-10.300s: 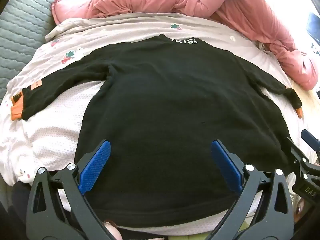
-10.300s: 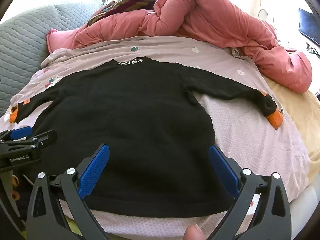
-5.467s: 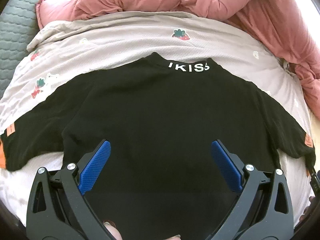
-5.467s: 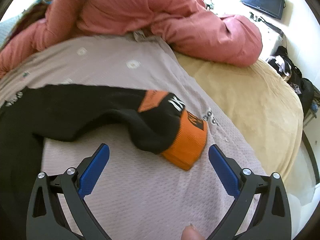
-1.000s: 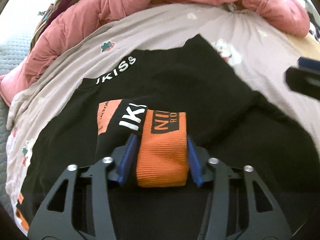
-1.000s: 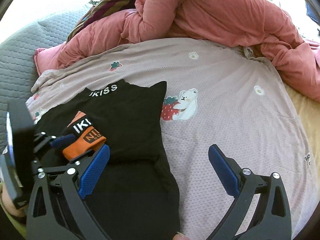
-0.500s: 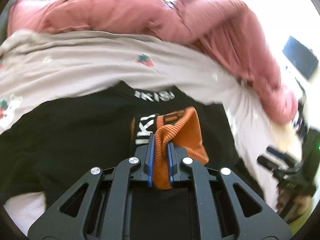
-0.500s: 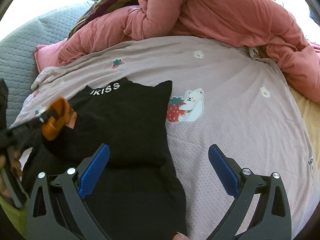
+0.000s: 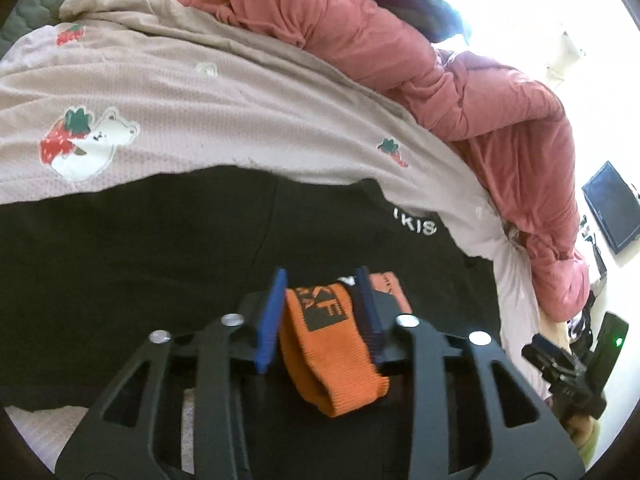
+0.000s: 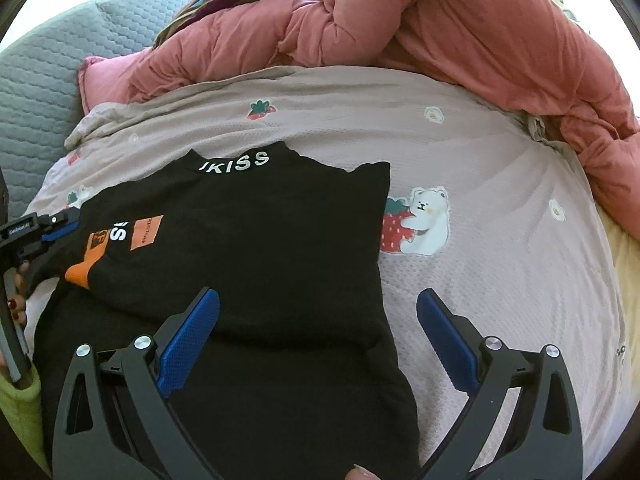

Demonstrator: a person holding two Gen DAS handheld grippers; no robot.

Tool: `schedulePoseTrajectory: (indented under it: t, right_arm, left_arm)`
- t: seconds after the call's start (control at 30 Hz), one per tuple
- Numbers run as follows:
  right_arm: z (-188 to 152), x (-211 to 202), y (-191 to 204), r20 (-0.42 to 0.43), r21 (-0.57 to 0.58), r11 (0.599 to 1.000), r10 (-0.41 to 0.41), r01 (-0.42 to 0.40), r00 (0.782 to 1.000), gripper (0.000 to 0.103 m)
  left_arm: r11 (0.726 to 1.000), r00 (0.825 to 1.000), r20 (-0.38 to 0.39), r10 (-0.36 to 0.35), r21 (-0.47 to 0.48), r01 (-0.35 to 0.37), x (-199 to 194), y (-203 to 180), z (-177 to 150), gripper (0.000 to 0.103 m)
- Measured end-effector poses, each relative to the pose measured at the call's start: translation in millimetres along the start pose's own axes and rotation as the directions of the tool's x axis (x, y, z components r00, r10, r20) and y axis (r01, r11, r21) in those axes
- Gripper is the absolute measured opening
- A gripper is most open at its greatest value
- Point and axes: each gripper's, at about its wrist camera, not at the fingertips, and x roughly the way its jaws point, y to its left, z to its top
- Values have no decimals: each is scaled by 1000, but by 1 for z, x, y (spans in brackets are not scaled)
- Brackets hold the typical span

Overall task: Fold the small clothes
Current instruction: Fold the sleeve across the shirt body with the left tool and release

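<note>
A black sweater (image 10: pixel 260 240) with white collar lettering lies flat on the bed; its right side is folded inward. The folded sleeve crosses the body and ends in an orange cuff (image 9: pixel 328 348) that rests on the black cloth. My left gripper (image 9: pixel 320 276) straddles that cuff; its jaws are opening, and the cuff lies slack between the blue pads. In the right wrist view the left gripper (image 10: pixel 60 226) sits at the sweater's left edge beside the cuff (image 10: pixel 90 260). My right gripper (image 10: pixel 318 294) hovers wide open over the sweater's lower right part, holding nothing.
The sweater lies on a beige blanket (image 10: pixel 480 168) with strawberry-and-bear prints. A bulky pink duvet (image 10: pixel 440 20) is heaped along the far side, and a grey quilted headboard (image 10: pixel 36 80) rises at the left. A dark screen (image 9: pixel 612 204) hangs at the far right.
My left gripper carried the pinched orange cuff leftward across the sweater, rolling as it went, then spread its jaws with the cuff lying on the cloth. The right gripper shifted slightly.
</note>
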Motion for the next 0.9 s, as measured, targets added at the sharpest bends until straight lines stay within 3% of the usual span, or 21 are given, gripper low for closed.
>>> schedulePoseTrajectory:
  t: [0.13, 0.2, 0.27, 0.33, 0.37, 0.43, 0.53, 0.63, 0.7, 0.77, 0.83, 0.9]
  right_arm:
    - [10, 6, 3, 4, -13, 1000, -24, 24, 1000, 98]
    - [16, 8, 3, 15, -19, 999, -32, 32, 999, 98]
    - [21, 10, 2, 26, -22, 999, -40, 41, 999, 98]
    - [27, 14, -2, 42, -23, 999, -46, 47, 998, 98]
    - [30, 17, -4, 43, -24, 998, -53, 54, 998, 98]
    - [34, 26, -10, 19, -29, 996, -79, 80, 997, 98]
    - [39, 33, -14, 13, -40, 995, -96, 97, 995, 98]
    - [41, 34, -14, 31, -44, 995, -90, 92, 995, 98]
    - [41, 36, -13, 29, -38, 996, -74, 75, 997, 98]
    - [38, 40, -8, 22, -44, 997, -65, 66, 998, 98]
    - [34, 43, -1, 15, -63, 996, -58, 59, 998, 98]
    - [31, 45, 5, 9, -83, 995, -53, 54, 999, 98]
  left_arm:
    - [1000, 998, -60, -20, -13, 19, 16, -1, -7, 46]
    - [1000, 996, -85, 21, 5, -21, 26, -5, -10, 53]
    - [994, 991, -83, 104, 51, -100, 35, -13, -13, 53]
    - [981, 983, -68, 170, 101, -163, 41, -22, -18, 47]
    - [973, 979, -60, 195, 133, -186, 43, -26, -21, 29]
    - [963, 978, -56, 200, 196, -185, 47, -38, -27, 9]
    - [937, 975, 5, 223, 275, -216, 40, -56, -26, 7]
    - [937, 982, 66, 177, 295, -189, 22, -66, -12, 8]
    - [926, 974, 84, 210, 303, -226, 20, -65, -6, 8]
    - [917, 965, 48, 257, 302, -259, 28, -58, -5, 16]
    - [926, 959, -14, 283, 266, -269, 37, -41, -8, 22]
    - [933, 956, -27, 293, 229, -279, 36, -30, -8, 24]
